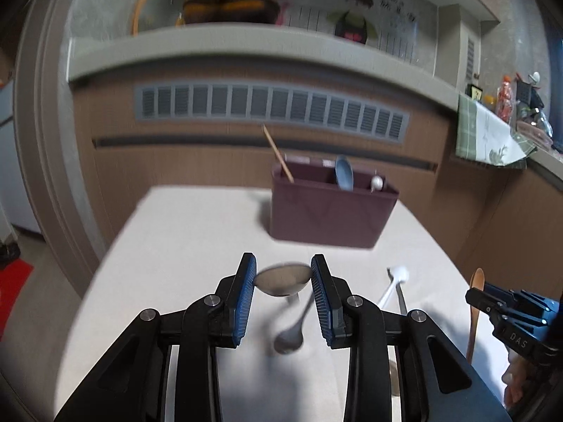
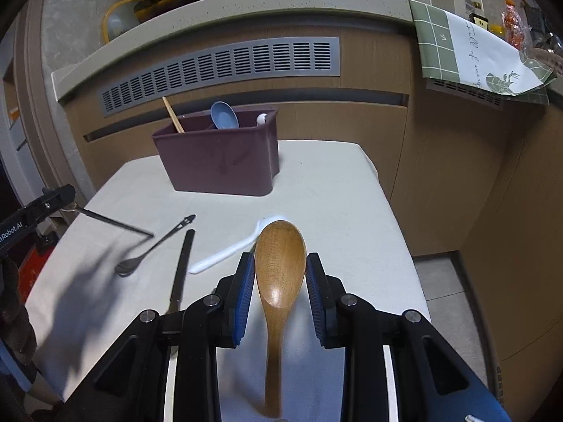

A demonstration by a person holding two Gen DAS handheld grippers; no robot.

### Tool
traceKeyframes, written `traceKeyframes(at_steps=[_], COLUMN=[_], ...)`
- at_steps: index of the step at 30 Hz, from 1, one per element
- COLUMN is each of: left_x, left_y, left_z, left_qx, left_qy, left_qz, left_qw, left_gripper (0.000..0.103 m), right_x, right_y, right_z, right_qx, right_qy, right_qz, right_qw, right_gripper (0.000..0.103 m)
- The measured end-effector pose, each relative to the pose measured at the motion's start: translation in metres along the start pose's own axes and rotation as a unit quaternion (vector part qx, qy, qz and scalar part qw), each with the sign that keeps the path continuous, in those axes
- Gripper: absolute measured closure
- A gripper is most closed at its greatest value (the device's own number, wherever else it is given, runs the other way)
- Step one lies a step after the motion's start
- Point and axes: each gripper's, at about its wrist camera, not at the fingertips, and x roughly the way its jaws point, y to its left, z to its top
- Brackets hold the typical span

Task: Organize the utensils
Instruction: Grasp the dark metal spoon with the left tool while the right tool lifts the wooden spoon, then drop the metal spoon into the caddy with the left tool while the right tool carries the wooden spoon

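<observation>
Left wrist view first: the left gripper [image 1: 283,276] is clenched on the bowl of a metal spoon [image 1: 283,279], lifted off the table, with the handle hanging down toward the bottom of the frame. The maroon utensil caddy [image 1: 332,207] sits in the middle of the frame on the white table [image 1: 176,246], and it already holds a wooden stick [image 1: 278,153], a blue spoon [image 1: 344,172] and something white-tipped. So a few pieces look sorted. A white plastic spoon [image 1: 396,286] and a dark utensil beside it lie at centre right.

Right wrist view: the right gripper [image 2: 280,274] pinches a wooden spoon [image 2: 279,281] by the bowl edges, handle trailing to the bottom of the frame. The caddy is upper left of centre. On the table at left lie a dark knife [image 2: 181,267] and a small dark spoon [image 2: 155,246], plus the white one.

I'd guess it's roughly halfway: two spoons in hand, three or so left on the table.
</observation>
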Motion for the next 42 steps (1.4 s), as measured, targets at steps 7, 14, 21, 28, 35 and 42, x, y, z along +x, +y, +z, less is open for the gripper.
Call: traceKeyframes(at_steps=[7, 14, 21, 28, 35, 42], left_x=[-0.013, -0.016, -0.017, -0.03, -0.002, 0.047], left_y=[0.006, 0.013, 0.016, 0.024, 0.034, 0.042], left_z=[0.015, 0.022, 0.074, 0.188, 0.221, 0.213], left_qx=[-0.003, -0.013, -0.015, -0.014, -0.02, -0.024], left_qy=[-0.007, -0.007, -0.037, -0.12, -0.13, -0.094], left_qz=[-0.032, -0.038, -0.075, -0.131, -0.13, -0.131], left_qw=[0.9995, 0.9992, 0.9964, 0.984, 0.9828, 0.9867], left_gripper=[0.071, 0.071, 0.071, 0.071, 0.071, 0.072], right_x=[-0.015, -0.014, -0.031, -0.078, -0.056, -0.014], right_y=[0.006, 0.011, 0.018, 0.032, 0.044, 0.056], right_z=[0.012, 0.018, 0.065, 0.177, 0.233, 0.23], right_qx=[-0.004, -0.01, -0.024, -0.048, -0.032, -0.048], right_qy=[-0.016, -0.018, -0.084, -0.217, -0.236, -0.219], right_qz=[0.001, -0.01, -0.012, -0.025, -0.016, -0.028], right_qw=[1.0, 1.0, 0.996, 0.975, 0.971, 0.974], right_gripper=[0.077, 0.077, 0.077, 0.077, 0.077, 0.077])
